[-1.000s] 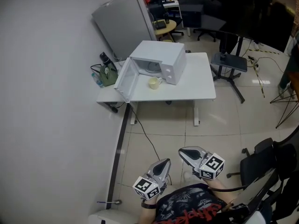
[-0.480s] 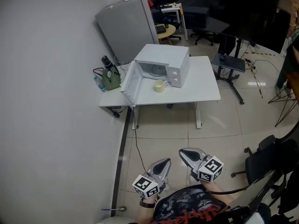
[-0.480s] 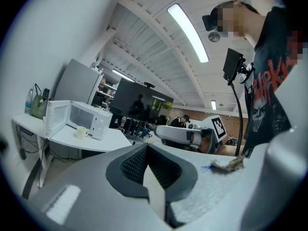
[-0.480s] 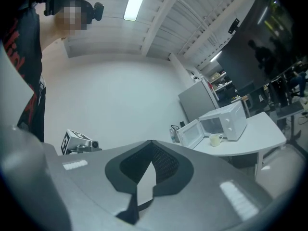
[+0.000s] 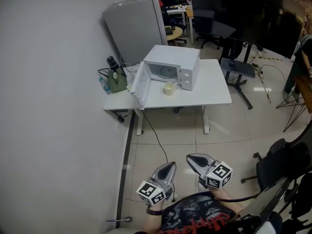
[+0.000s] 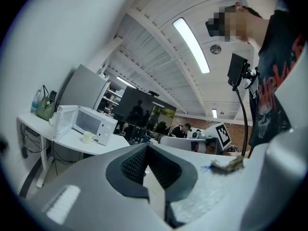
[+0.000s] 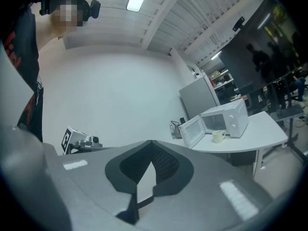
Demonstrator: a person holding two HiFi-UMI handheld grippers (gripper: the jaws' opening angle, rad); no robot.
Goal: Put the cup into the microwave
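Both tools wait empty, well short of the job. The left tool (image 5: 169,166) and the right tool (image 5: 191,158) each have their jaws together with nothing between them. They sit close to the person's body, with open floor between them and the white surface (image 5: 212,89). The cup (image 5: 169,88), pale and upright, stands on that surface just in front of the microwave (image 5: 175,65). It is near the mouth of the cavity, with its handle turned toward the control-panel side. The door (image 5: 138,85) is swung wide to the left, so the cavity is ready. The cup is not yet picked up, and the whole task appears to lie ahead.

Several things could spoil it from here. A cable (image 5: 155,145) trails over the floor from under the surface toward the person's feet, and a foot could catch it on the way in. Jaws brought to the cup while together would shove it rather than grip it, perhaps against the oven front or toward the edge, so they must part first. The open door reaches to the surface's front edge, where an elbow or the left tool could knock it. A bag (image 5: 117,82) and a bottle (image 5: 102,85) crowd the far left end, well apart from the cup. The smooth cup wall may also slip in a light pinch, and a tilted carry could clip the cavity's rim.
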